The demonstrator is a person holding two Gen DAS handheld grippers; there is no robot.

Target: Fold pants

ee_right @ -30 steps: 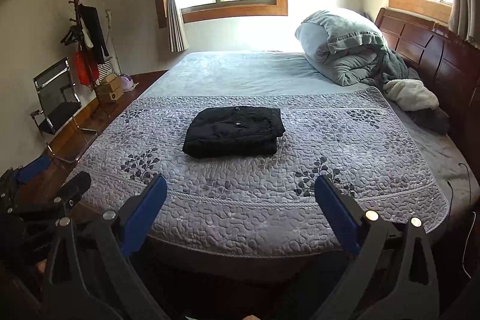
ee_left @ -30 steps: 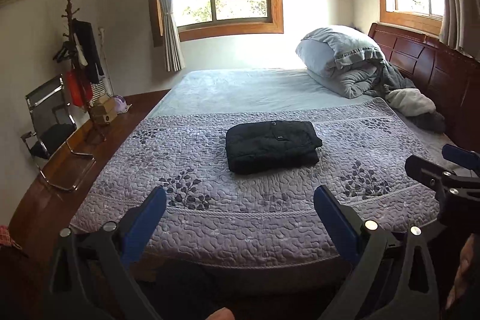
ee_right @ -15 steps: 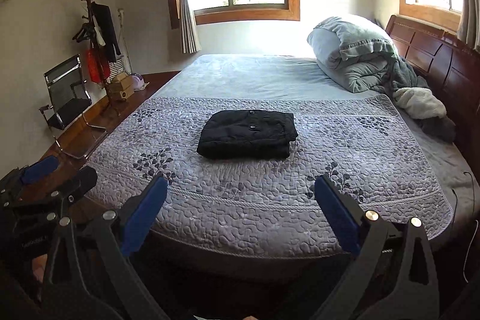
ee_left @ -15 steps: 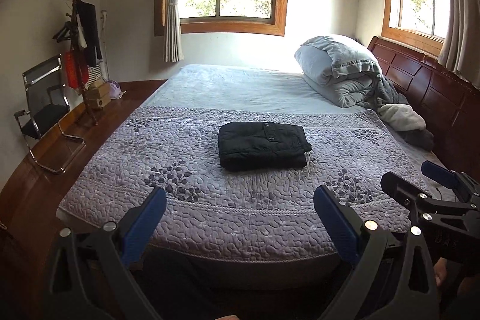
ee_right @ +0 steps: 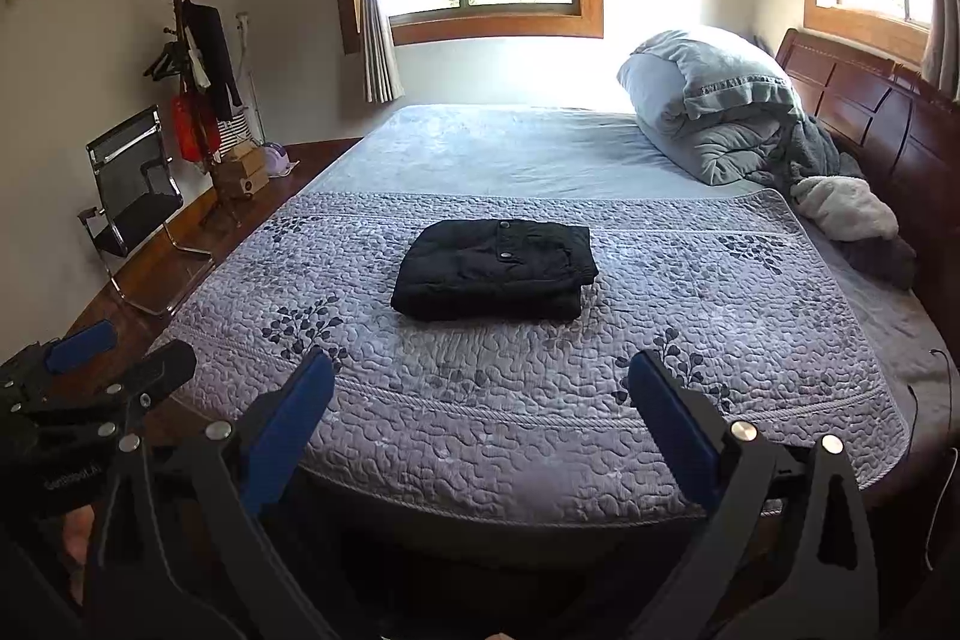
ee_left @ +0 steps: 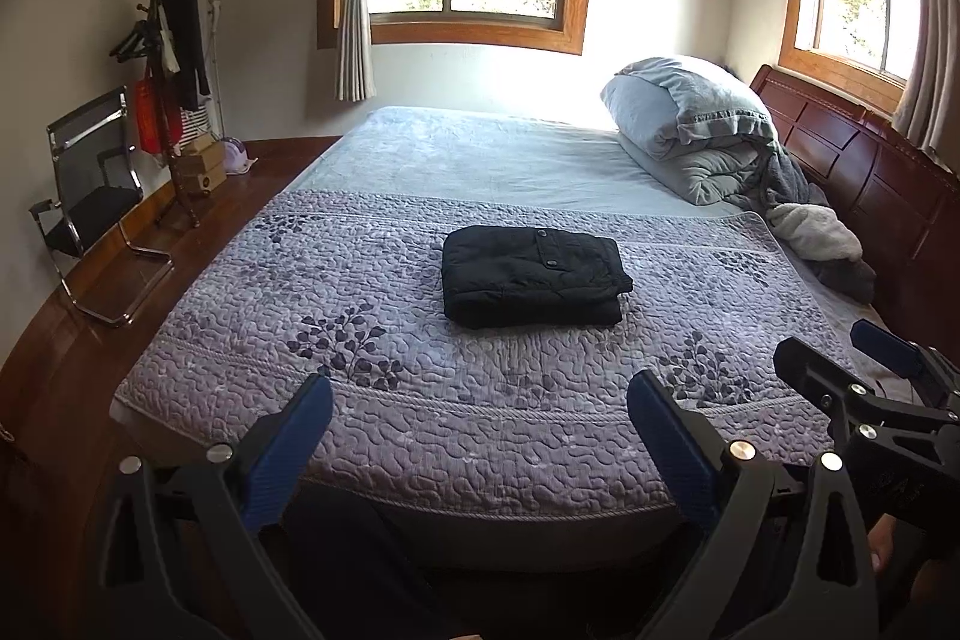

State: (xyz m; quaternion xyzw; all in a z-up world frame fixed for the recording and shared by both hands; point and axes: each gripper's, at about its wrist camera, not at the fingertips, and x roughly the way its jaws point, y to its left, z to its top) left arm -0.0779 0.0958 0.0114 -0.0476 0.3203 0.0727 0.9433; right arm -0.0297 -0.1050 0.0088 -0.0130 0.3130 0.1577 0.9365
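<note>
Both grippers have drawn back from the bed over the last second, so more of the room and floor is in view than before. On the quilted cover the pants lie as a compact black rectangle near the middle, layers stacked, one button uppermost, unchanged in shape and position. Left gripper: jaws spread wide, nothing between them, held off the near edge of the bed. Right gripper: likewise wide open and empty, well apart from the pants. Judgement: folding appears complete; the withdrawal indicates release, with no further fold required.
</note>
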